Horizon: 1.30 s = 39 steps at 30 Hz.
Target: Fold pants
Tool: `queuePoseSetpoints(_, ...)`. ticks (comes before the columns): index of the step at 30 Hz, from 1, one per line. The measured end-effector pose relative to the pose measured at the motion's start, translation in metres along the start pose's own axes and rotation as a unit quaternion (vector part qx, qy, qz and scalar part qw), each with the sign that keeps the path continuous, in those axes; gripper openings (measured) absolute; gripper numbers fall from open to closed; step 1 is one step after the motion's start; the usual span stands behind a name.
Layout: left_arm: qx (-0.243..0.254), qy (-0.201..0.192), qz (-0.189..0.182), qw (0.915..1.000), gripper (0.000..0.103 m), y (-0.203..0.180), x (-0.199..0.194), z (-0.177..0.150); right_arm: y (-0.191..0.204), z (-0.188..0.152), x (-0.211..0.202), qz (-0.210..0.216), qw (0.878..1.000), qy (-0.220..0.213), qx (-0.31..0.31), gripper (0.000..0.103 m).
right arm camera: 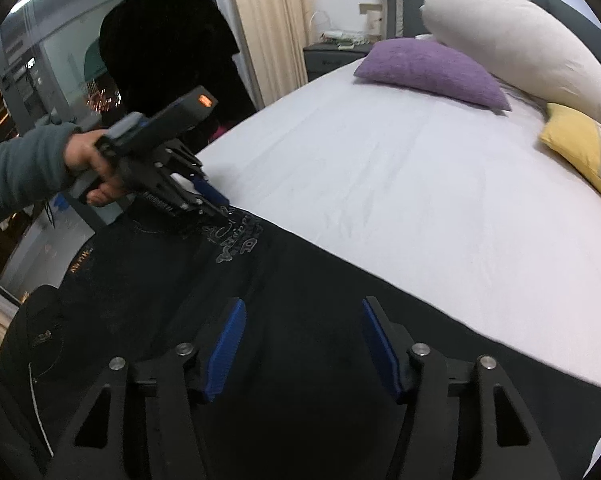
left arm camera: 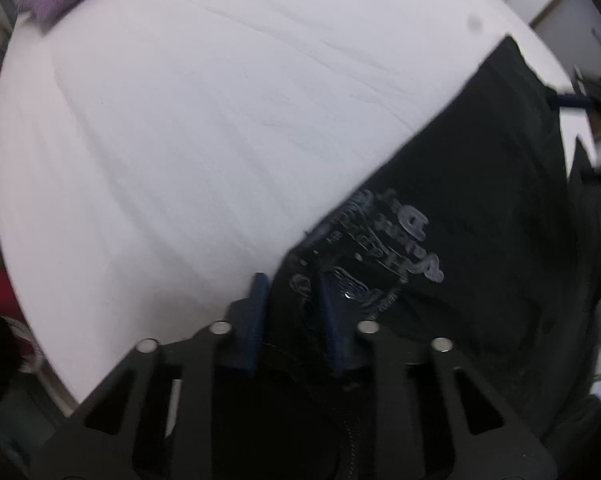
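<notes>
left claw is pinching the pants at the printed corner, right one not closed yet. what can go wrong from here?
1. The left claw grips the black pants right at their edge by the printed logo; a thin bite like that may slip once lifted.
2. The right claw is open above flat cloth; it might catch one layer only.
3. Uneven grips could drag the pants askew across the white sheet.

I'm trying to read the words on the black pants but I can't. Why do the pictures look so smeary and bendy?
Left wrist view: the printed logo on the pants is motion-blurred and the black cloth swallows light. Right wrist view: sharper, but the fisheye lens curves the bed sheet edge and darkens the corners; the logo is small there, beside the left gripper.
</notes>
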<state>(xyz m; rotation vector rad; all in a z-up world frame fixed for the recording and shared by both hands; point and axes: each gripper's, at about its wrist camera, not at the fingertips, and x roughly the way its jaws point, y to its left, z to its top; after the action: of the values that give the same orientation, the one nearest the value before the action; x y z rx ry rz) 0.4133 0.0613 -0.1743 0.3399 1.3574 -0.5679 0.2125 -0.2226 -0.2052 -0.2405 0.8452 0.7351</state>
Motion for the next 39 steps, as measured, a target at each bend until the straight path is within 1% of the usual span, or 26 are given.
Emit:
queuePoseSetpoints(1,0.006,-0.002,0.010,0.9999,0.016,-0.004,-0.003,-0.002,-0.001,0.004,0.004,0.001,1.000,0.005,-0.002,0.061)
queuePoseSetpoints(2,0.008,-0.007,0.019,0.9998,0.011,-0.005,-0.006,-0.002,-0.003,0.007,0.009,0.001,1.000,0.010,-0.006,0.059)
queuePoseSetpoints(3,0.006,-0.020,0.025,0.9995,0.009,-0.006,-0.013,-0.005,-0.005,0.013,0.016,-0.002,1.000,0.019,-0.013,0.058)
queuePoseSetpoints(4,0.005,-0.029,0.026,0.9993,0.008,-0.007,-0.018,-0.008,-0.006,0.016,0.021,-0.003,1.000,0.024,-0.016,0.058)
queuePoseSetpoints(8,0.003,-0.084,0.035,0.9958,0.008,-0.016,-0.049,-0.028,-0.011,0.029,0.041,-0.003,0.998,0.053,-0.040,0.056)
queuePoseSetpoints(9,0.009,-0.103,0.045,0.9936,0.008,-0.021,-0.059,-0.035,-0.013,0.030,0.047,-0.001,0.997,0.063,-0.047,0.055)
queuePoseSetpoints(11,0.022,-0.126,0.065,0.9896,0.008,-0.035,-0.066,-0.044,-0.014,0.034,0.055,-0.002,0.995,0.078,-0.058,0.055)
queuePoseSetpoints(13,0.038,-0.144,0.083,0.9853,0.008,-0.047,-0.072,-0.053,-0.014,0.040,0.063,-0.001,0.993,0.093,-0.072,0.055)
queuePoseSetpoints(15,0.066,-0.160,0.112,0.9786,0.008,-0.060,-0.078,-0.063,-0.012,0.045,0.069,0.003,0.990,0.105,-0.091,0.055)
queuePoseSetpoints(16,0.073,-0.165,0.118,0.9765,0.008,-0.067,-0.075,-0.071,-0.010,0.047,0.071,0.003,0.989,0.111,-0.101,0.055)
queuePoseSetpoints(18,0.087,-0.175,0.132,0.9717,0.008,-0.075,-0.076,-0.077,-0.006,0.051,0.076,0.007,0.985,0.125,-0.117,0.055)
queuePoseSetpoints(19,0.087,-0.178,0.133,0.9711,0.008,-0.078,-0.075,-0.078,-0.005,0.053,0.079,0.010,0.983,0.135,-0.126,0.055)
queuePoseSetpoints(20,0.085,-0.180,0.130,0.9712,0.008,-0.084,-0.074,-0.087,-0.004,0.054,0.084,0.011,0.980,0.146,-0.136,0.055)
queuePoseSetpoints(21,0.083,-0.185,0.129,0.9709,0.008,-0.084,-0.076,-0.086,-0.003,0.055,0.089,0.009,0.977,0.156,-0.144,0.055)
queuePoseSetpoints(22,0.082,-0.187,0.129,0.9704,0.008,-0.090,-0.078,-0.092,-0.002,0.055,0.093,0.011,0.975,0.164,-0.148,0.053)
queuePoseSetpoints(24,0.082,-0.188,0.129,0.9702,0.008,-0.093,-0.078,-0.092,-0.002,0.055,0.102,0.017,0.972,0.181,-0.151,0.039)
queuePoseSetpoints(25,0.082,-0.188,0.128,0.9704,0.008,-0.095,-0.078,-0.098,-0.002,0.056,0.104,0.018,0.971,0.185,-0.152,0.035)
queuePoseSetpoints(27,0.079,-0.187,0.125,0.9711,0.008,-0.092,-0.079,-0.101,-0.002,0.057,0.104,0.022,0.971,0.183,-0.151,0.018)
queuePoseSetpoints(28,0.078,-0.187,0.125,0.9712,0.008,-0.091,-0.077,-0.105,-0.001,0.058,0.102,0.023,0.972,0.180,-0.149,0.015)
queuePoseSetpoints(32,0.068,-0.195,0.119,0.9711,0.008,-0.094,-0.083,-0.107,-0.002,0.060,0.088,0.018,0.978,0.163,-0.126,0.010)
queuePoseSetpoints(35,0.062,-0.203,0.117,0.9702,0.007,-0.098,-0.088,-0.108,0.001,0.058,0.079,0.004,0.983,0.150,-0.101,0.008)
queuePoseSetpoints(36,0.060,-0.205,0.114,0.9702,0.007,-0.100,-0.091,-0.109,0.006,0.054,0.072,0.000,0.986,0.143,-0.084,0.007)
queuePoseSetpoints(37,0.060,-0.207,0.113,0.9701,0.007,-0.102,-0.092,-0.111,0.010,0.056,0.074,0.000,0.988,0.137,-0.072,0.007)
queuePoseSetpoints(39,0.058,-0.209,0.109,0.9700,0.007,-0.108,-0.096,-0.115,0.015,0.055,0.069,0.008,0.992,0.119,-0.041,0.007)
